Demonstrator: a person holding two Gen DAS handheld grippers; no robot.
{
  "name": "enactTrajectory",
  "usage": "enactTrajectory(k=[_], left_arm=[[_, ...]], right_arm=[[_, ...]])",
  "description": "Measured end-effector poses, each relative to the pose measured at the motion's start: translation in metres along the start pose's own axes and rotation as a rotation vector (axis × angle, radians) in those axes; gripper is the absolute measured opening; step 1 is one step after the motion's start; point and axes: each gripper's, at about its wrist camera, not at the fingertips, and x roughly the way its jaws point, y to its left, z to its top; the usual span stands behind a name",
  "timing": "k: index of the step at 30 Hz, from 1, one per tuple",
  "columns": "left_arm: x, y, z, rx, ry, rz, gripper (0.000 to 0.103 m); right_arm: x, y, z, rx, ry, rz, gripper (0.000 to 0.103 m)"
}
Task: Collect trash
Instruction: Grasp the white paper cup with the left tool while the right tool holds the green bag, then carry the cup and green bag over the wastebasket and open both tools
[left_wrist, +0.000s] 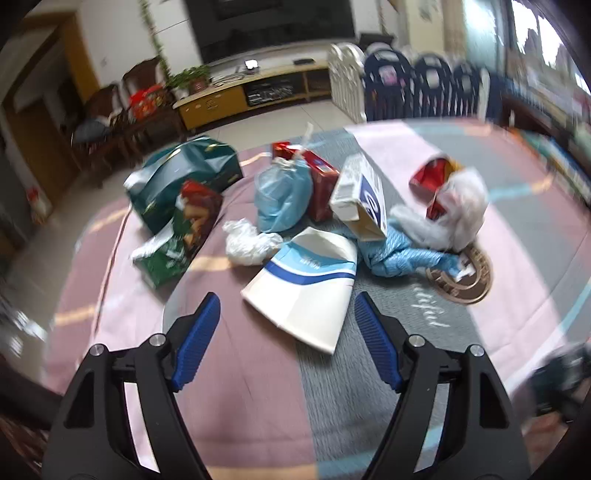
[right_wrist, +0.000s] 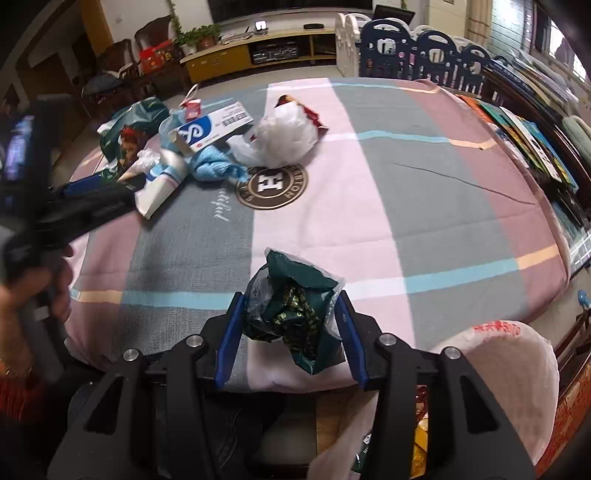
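My right gripper is shut on a crumpled dark green wrapper, held above the near edge of the table. A pink bag hangs open just below it to the right. My left gripper is open and empty, pointed at a flattened white and blue carton at the front of the trash pile. The pile also holds a blue plastic bag, a white crumpled bag, a green bag, a red box and a white and blue box. In the right wrist view the left gripper is blurred.
A striped cloth with a round brown emblem covers the table. A white bag with red wrappers lies past the emblem. Books line the right side. A play fence, a TV cabinet and chairs stand beyond.
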Motion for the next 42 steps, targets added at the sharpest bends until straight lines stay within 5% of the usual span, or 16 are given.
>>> enactTrajectory(k=[5, 7, 9, 14, 25, 34, 39, 42], left_arm=[[0.034, -0.028, 0.002, 0.142, 0.087, 0.029, 0.074], [0.044, -0.031, -0.002, 0.162, 0.117, 0.024, 0.066], [0.046, -0.031, -0.004, 0.163, 0.1, 0.027, 0.046], [0.035, -0.029, -0.01, 0.159, 0.069, 0.033, 0.032], [-0.081, 0.021, -0.038, -0.192, -0.095, -0.131, 0.028], [-0.189, 0.004, -0.056, -0.209, -0.219, -0.215, 0.028], [-0.23, -0.027, -0.065, -0.164, -0.229, -0.383, 0.028], [-0.234, -0.052, -0.073, -0.164, -0.163, -0.641, 0.028]], right_arm=[[-0.002, -0.013, 0.0, 0.052, 0.003, 0.015, 0.05], [0.0, -0.012, -0.001, 0.052, 0.01, 0.02, 0.05], [0.003, -0.011, -0.003, 0.05, 0.017, 0.027, 0.05], [0.002, -0.006, -0.008, 0.043, 0.026, 0.036, 0.05], [-0.039, -0.002, -0.012, 0.016, -0.054, 0.0, 0.05], [-0.095, -0.022, -0.012, 0.028, -0.155, -0.044, 0.05], [-0.129, -0.057, -0.026, 0.059, -0.187, -0.088, 0.05], [-0.144, -0.087, -0.042, 0.088, -0.186, -0.14, 0.05]])
